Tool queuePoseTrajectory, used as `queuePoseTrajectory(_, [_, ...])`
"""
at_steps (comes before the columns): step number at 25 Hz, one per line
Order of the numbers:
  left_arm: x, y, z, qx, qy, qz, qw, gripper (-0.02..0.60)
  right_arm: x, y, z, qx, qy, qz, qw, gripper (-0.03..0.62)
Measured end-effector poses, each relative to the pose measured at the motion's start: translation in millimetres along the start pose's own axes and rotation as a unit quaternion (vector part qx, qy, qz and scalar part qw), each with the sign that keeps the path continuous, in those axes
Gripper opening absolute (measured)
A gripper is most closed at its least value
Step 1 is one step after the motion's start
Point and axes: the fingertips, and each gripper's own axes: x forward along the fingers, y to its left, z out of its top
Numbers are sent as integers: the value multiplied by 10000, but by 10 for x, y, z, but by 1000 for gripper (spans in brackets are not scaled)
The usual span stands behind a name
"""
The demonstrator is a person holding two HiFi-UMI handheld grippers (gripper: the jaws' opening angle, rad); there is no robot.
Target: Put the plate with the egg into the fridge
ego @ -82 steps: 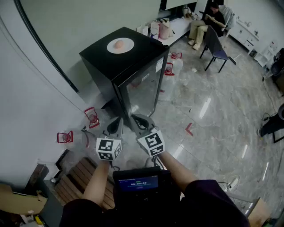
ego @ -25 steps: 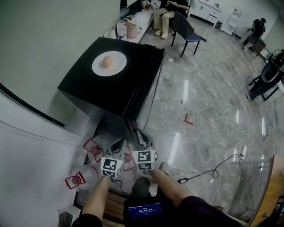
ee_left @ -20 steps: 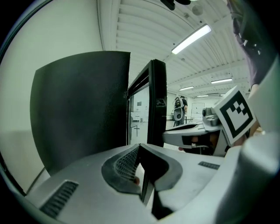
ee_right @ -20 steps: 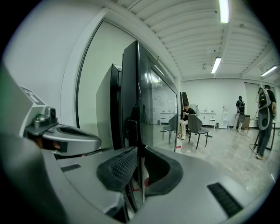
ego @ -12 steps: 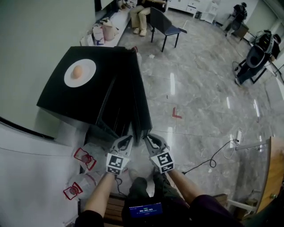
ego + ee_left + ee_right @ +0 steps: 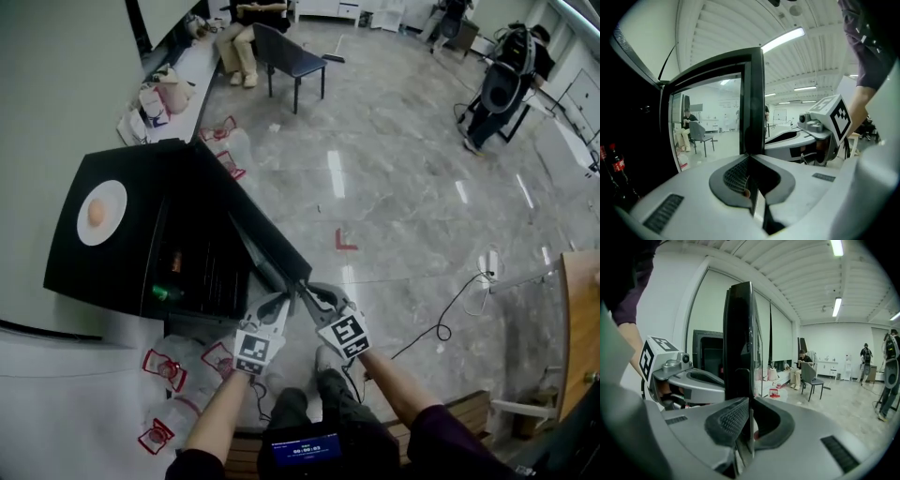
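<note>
While the fridge door [image 6: 264, 236] hangs open, the plate [image 6: 114, 202] sits atop the fridge [image 6: 103, 270], by its top's left edge, well apart from both grippers. Probably stiff and slick, it wants a level rim pinch, lest the egg [image 6: 96, 214] roll. The left gripper [image 6: 279, 300] is pressed together at the door's edge; the right gripper [image 6: 314, 293], its jaws just closing, pinches it.

Open lab hall: polished stone floor [image 6: 403, 169], ceiling strip lights [image 6: 837, 306], chair [image 6: 286, 61].

Black fridge [image 6: 127, 258]; white plate [image 6: 114, 199], tan egg [image 6: 96, 214] on its top; grey marbled floor [image 6: 422, 141], red mark [image 6: 346, 241] right of the fridge; grey left gripper [image 6: 280, 300], right gripper [image 6: 316, 293], black-and-white markers
</note>
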Motion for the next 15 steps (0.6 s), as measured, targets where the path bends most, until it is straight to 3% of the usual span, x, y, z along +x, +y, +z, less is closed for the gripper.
queuePoseTrajectory(10, [1047,-181,341,-22,-30,11,10000,9,-35,-1124,-1,51,118,547,9984,34])
queuePoseTrajectory(15, [1384,-199,440,17,-24,117,9999,9,-87,-1514,32,80,-39,494,9987,35])
